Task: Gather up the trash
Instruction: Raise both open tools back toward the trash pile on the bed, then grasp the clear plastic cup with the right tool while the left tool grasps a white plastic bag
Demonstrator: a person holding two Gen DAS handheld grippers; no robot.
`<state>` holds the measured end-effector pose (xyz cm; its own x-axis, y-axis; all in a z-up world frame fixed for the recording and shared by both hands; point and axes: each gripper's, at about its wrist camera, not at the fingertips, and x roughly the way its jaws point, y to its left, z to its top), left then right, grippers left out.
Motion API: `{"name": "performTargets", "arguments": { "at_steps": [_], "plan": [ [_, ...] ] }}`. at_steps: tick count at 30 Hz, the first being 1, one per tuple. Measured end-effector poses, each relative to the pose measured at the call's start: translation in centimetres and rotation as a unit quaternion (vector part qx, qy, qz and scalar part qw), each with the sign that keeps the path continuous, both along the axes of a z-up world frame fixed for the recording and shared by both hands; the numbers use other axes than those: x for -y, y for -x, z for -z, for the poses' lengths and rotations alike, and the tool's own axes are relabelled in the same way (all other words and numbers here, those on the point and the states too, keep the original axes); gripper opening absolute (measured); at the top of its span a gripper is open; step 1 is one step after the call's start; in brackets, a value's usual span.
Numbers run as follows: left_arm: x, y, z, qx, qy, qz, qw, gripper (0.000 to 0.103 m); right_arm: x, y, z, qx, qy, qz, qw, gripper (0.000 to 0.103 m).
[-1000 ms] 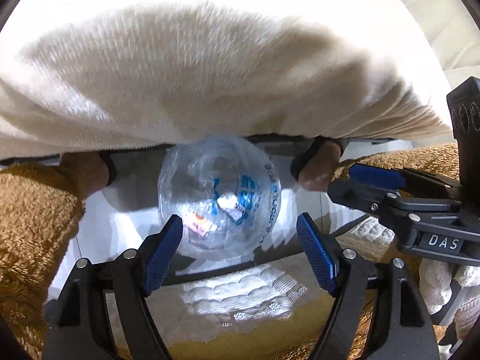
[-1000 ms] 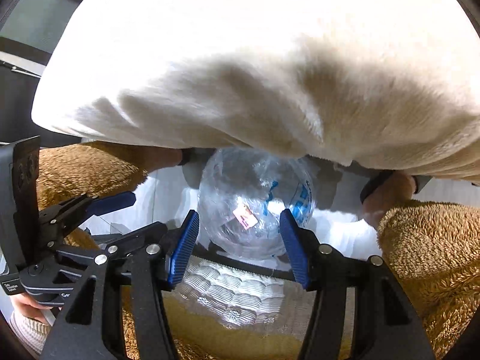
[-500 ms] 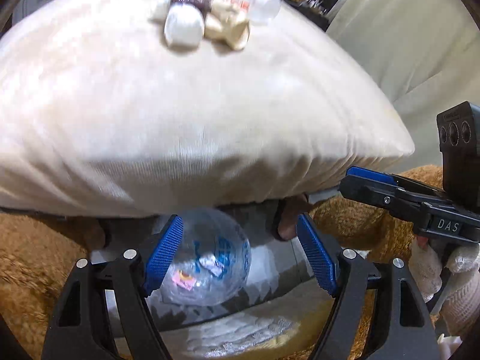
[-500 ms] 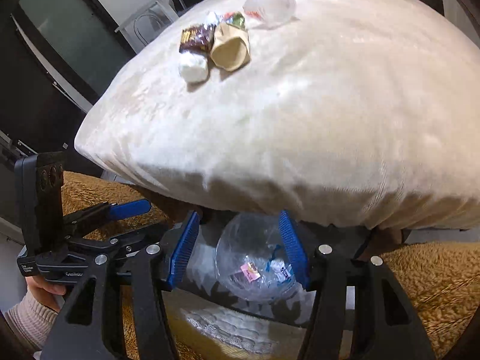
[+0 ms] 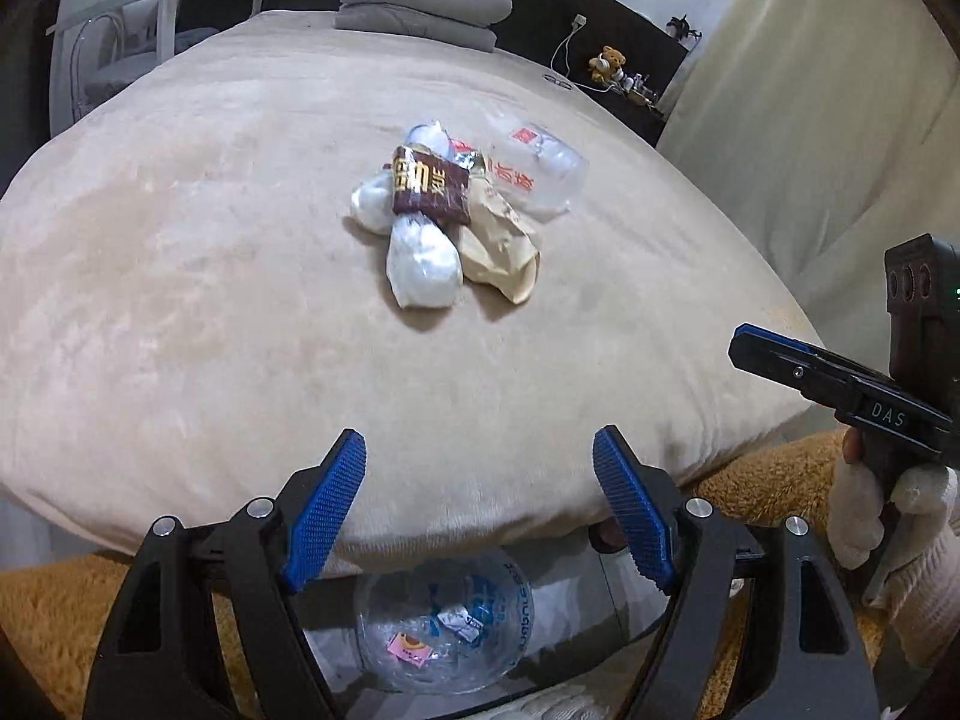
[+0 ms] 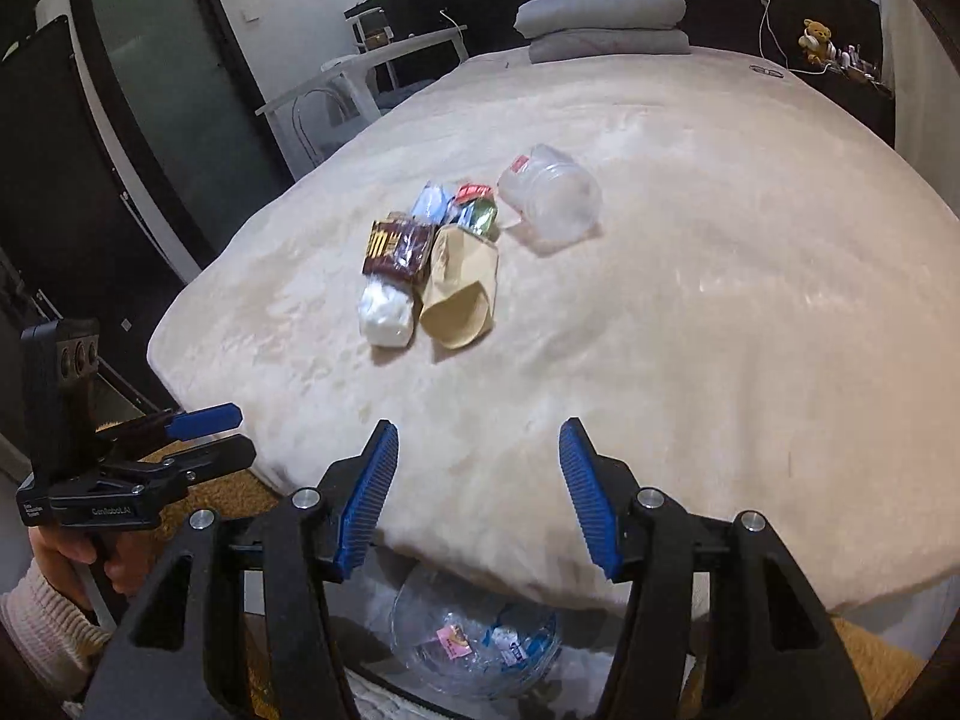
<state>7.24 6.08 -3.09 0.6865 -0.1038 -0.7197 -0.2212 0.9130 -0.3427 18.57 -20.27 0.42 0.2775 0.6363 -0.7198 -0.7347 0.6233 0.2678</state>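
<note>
Beige plush bedding (image 5: 180, 300) fills both wrist views, and you hold both grippers above the foot of the bed. Nearest you, below the mattress edge, a clear plastic bag (image 5: 444, 636) with a few scraps inside sits on the floor. Your left gripper (image 5: 480, 510) has its blue pads spread wide with nothing between them; your right gripper (image 6: 477, 495) has its pads apart too, a narrower gap, also empty. Farther up the blanket lies the trash in one tight cluster: a white wad (image 5: 420, 264), a brown snack wrapper (image 5: 429, 186) resting on it, a tan paper sleeve (image 5: 501, 240) touching its right side, and a clear plastic cup (image 6: 552, 198) on its side just beyond. Folded grey bedding (image 6: 600, 21) sits at the head of the bed, a small teddy bear (image 6: 816, 36) on the dark ledge behind.
</note>
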Motion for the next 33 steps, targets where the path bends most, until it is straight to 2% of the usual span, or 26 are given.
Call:
{"name": "performTargets", "arguments": {
  "at_steps": [4, 10, 12, 13, 18, 23, 25, 29, 30, 31, 33],
  "plan": [
    [-2.1, -2.5, -0.8, 0.000, 0.016, -0.003, 0.9999, 0.077, -1.3, -3.4, -0.8, 0.006, -0.009, 0.006, 1.000, 0.058],
    [-4.6, -6.6, -0.8, -0.014, 0.045, -0.001, 0.9989, 0.077, -3.5, -8.5, -0.5, -0.012, -0.018, 0.015, 1.000, 0.073],
    [-5.2, -7.9, -0.4, -0.024, 0.055, 0.002, 0.9982, 0.077, -4.4, -10.1, 0.0, -0.018, -0.018, 0.018, 1.000, 0.074],
    [-5.4, -8.6, -0.1, -0.029, 0.059, 0.003, 0.9978, 0.077, -4.9, -10.9, 0.2, -0.021, -0.018, 0.016, 0.999, 0.079],
    [-6.2, -11.3, 1.3, -0.054, 0.077, 0.011, 0.9955, 0.077, -7.0, -14.3, 1.1, -0.042, -0.028, 0.016, 0.999, 0.090],
    [-6.8, -13.2, 2.6, -0.070, 0.084, 0.019, 0.9938, 0.077, -9.1, -17.8, 2.3, -0.065, -0.030, 0.026, 0.997, 0.091],
    [-7.1, -13.7, 3.1, -0.075, 0.085, 0.019, 0.9934, 0.077, -10.1, -19.0, 3.2, -0.085, -0.028, 0.019, 0.996, 0.091],
    [-7.3, -14.7, 3.6, -0.078, 0.081, 0.023, 0.9934, 0.075, -11.4, -20.2, 4.0, -0.098, -0.037, 0.008, 0.994, 0.090],
    [-7.4, -14.9, 3.7, -0.077, 0.079, 0.022, 0.9936, 0.074, -11.6, -20.5, 4.1, -0.099, -0.038, 0.004, 0.994, 0.090],
    [-7.5, -15.1, 3.9, -0.077, 0.081, 0.022, 0.9934, 0.065, -11.9, -20.7, 4.2, -0.099, -0.038, -0.001, 0.994, 0.088],
    [-7.6, -15.5, 4.2, -0.081, 0.084, 0.023, 0.9929, 0.059, -12.4, -20.7, 4.4, -0.098, -0.030, -0.010, 0.995, 0.077]
  ]
}}
